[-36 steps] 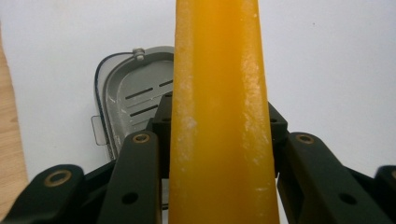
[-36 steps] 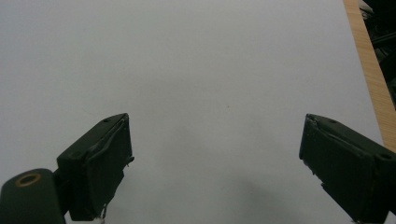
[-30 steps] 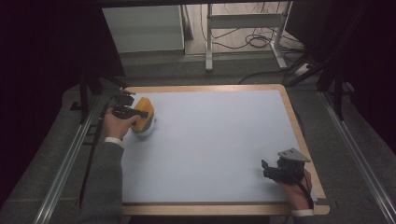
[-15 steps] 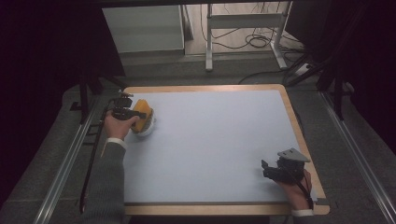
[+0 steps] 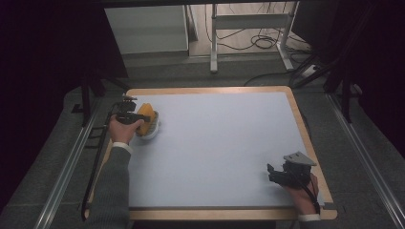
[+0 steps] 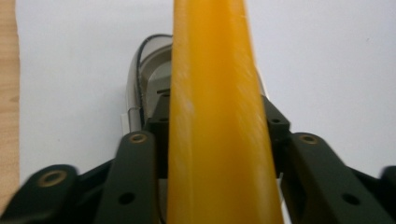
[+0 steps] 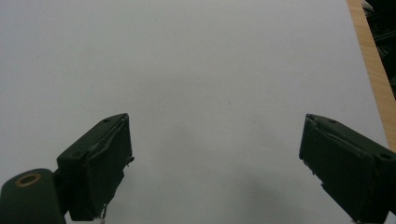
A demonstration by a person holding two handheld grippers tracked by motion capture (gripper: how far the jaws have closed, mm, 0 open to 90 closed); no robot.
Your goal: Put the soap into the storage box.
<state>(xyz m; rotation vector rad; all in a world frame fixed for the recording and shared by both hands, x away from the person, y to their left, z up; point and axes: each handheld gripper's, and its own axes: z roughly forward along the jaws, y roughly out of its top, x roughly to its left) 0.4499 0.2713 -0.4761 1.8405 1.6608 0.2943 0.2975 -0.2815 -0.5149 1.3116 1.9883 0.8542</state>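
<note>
The yellow wedge [image 6: 215,116] stood on edge between the jaws of the left gripper [image 5: 138,117], near the far left corner of the tabletop [image 5: 215,143], and its long axis ran straight out along those jaws, away from the hand. In the left gripper view the black pads flanked it closely on both sides; they had just been easing apart a little, with the wedge between them, and the contact looked like a light clamp, though a hair of slack could not be ruled out. Beneath it lay a white holder [image 6: 149,70] of some kind, its rim showing to one side. The right gripper [image 5: 282,174] rested well apart at the near right corner, jaws wide apart over bare surface, so the left hand was far nearer
</note>
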